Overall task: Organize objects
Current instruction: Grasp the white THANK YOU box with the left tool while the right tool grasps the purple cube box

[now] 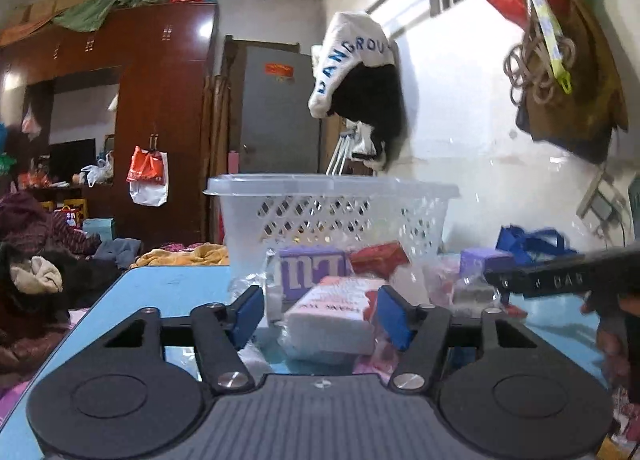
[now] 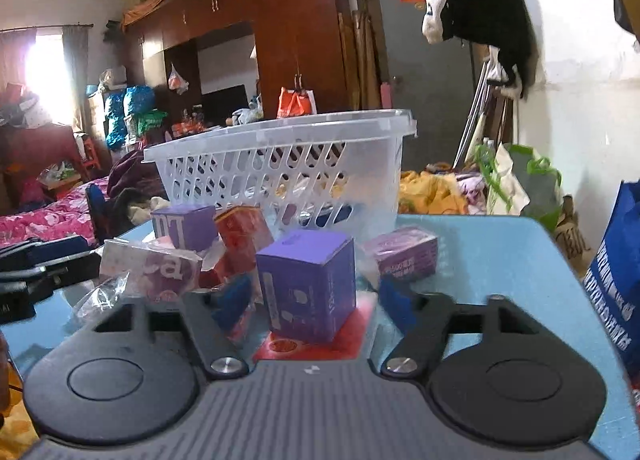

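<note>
A clear plastic basket (image 1: pixel 332 211) stands at the back of the blue table, and also shows in the right wrist view (image 2: pixel 280 163). In front of it lie small packages. My left gripper (image 1: pixel 320 318) is open, its blue pads either side of a white tissue pack (image 1: pixel 332 324) without touching it. A purple box (image 1: pixel 312 270) and a red box (image 1: pixel 380 258) lie behind. My right gripper (image 2: pixel 316 302) is open around an upright purple box (image 2: pixel 308 284) that stands on a red flat packet (image 2: pixel 316 340). The right gripper also shows at the right edge of the left wrist view (image 1: pixel 560 276).
In the right wrist view there are another purple box (image 2: pixel 184 225), a red box (image 2: pixel 244 236), a pink wrapped pack (image 2: pixel 152 272) and a purple packet (image 2: pixel 404 256). A blue bag (image 2: pixel 616 280) stands at the table's right edge. Bedding and clothes lie beyond the table (image 2: pixel 500 260).
</note>
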The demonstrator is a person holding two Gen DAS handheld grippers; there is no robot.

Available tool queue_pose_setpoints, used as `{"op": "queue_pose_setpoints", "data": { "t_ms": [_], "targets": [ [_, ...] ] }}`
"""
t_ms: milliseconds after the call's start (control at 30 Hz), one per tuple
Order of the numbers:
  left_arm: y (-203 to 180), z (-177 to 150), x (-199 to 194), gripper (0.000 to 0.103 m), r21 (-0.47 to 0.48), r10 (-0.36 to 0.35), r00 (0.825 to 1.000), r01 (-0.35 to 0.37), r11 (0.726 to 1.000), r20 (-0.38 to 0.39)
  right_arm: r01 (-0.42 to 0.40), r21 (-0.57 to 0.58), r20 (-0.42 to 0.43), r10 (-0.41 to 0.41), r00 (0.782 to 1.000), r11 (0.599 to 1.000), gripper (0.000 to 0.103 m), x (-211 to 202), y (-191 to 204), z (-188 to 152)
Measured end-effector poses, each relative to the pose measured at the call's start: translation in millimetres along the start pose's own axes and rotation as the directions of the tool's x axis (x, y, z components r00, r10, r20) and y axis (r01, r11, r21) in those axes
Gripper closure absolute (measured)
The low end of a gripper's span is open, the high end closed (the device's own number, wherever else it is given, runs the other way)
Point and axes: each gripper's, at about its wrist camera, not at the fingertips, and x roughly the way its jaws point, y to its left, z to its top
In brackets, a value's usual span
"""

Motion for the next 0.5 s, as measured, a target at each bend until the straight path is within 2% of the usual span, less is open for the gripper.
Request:
{"op": "queue_pose_setpoints", "data": {
  "t_ms": [33, 100, 267, 433, 467, 500],
  "targets": [
    [-1, -1, 2, 0.032, 0.006, 0.002, 1.0, -0.002, 1.0, -0.01, -0.006, 0.001, -0.002, 0.006, 1.0, 1.0, 0.037, 0, 0, 1],
    [-2, -1, 8, 0.032, 0.005, 0.0, 0.999, 0.001, 1.0, -0.04, -0.013, 0.002, -0.009, 0.013, 1.0, 1.0, 0.047, 2, -1, 1],
    [-1, -3, 16, 0.032, 0.0, -0.02, 0.997, 0.02, 1.0, -0.074, -0.007, -0.014, -0.003, 0.007, 1.0, 1.0, 0.049, 2, 4, 1],
    [2, -3, 17, 0.032, -0.036, -0.047, 0.996, 0.045, 0.998, -0.073, -0.015, -0.01, -0.001, 0.015, 1.0, 1.0, 0.05, 3, 3, 2],
    [1, -3, 18, 0.036, -0.033, -0.048, 0.996, 0.045, 0.998, -0.076, -0.016, -0.011, 0.002, 0.016, 1.0, 1.0, 0.05, 2, 4, 2],
    [0, -3, 19, 0.046, -0.027, -0.051, 0.996, 0.049, 0.998, -0.079, -0.017, -0.011, 0.008, 0.018, 1.0, 1.0, 0.051, 2, 4, 2]
  ]
}}
